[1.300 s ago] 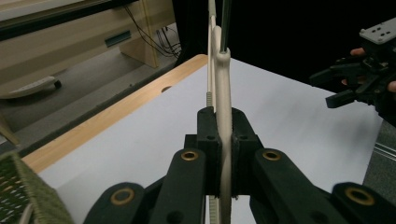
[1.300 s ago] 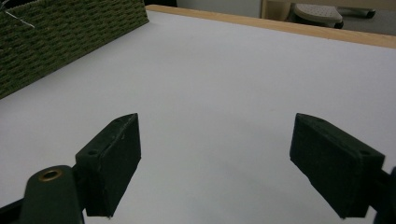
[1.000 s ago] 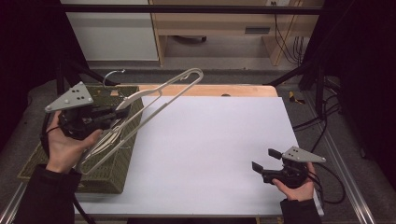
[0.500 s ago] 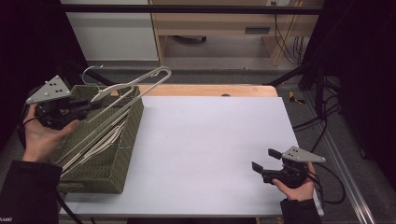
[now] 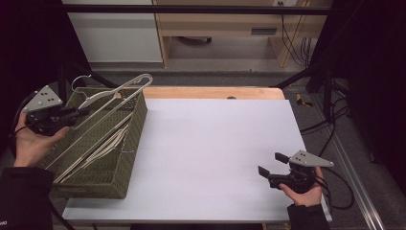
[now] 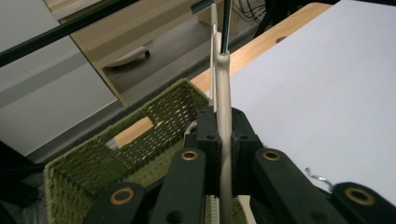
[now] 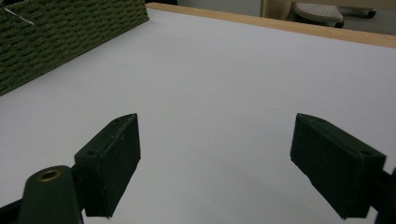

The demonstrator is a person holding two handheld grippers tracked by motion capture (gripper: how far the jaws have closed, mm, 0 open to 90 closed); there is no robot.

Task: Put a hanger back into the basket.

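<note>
The white table (image 5: pixel 215 143) is the biggest thing. A green basket (image 5: pixel 127 163) sits on the table's left edge, with more hangers (image 5: pixel 103 151) lying inside. One pale hanger (image 5: pixel 119 91) slants up over the basket's far end, and its hook sticks out past the rim. The left gripper (image 5: pixel 79 113), just left of the basket, has its jaws squeezed tight on this hanger. The right gripper (image 5: pixel 270 165) rests far from the basket, near the table's front right corner, with its jaws wide and holding nothing.
</note>
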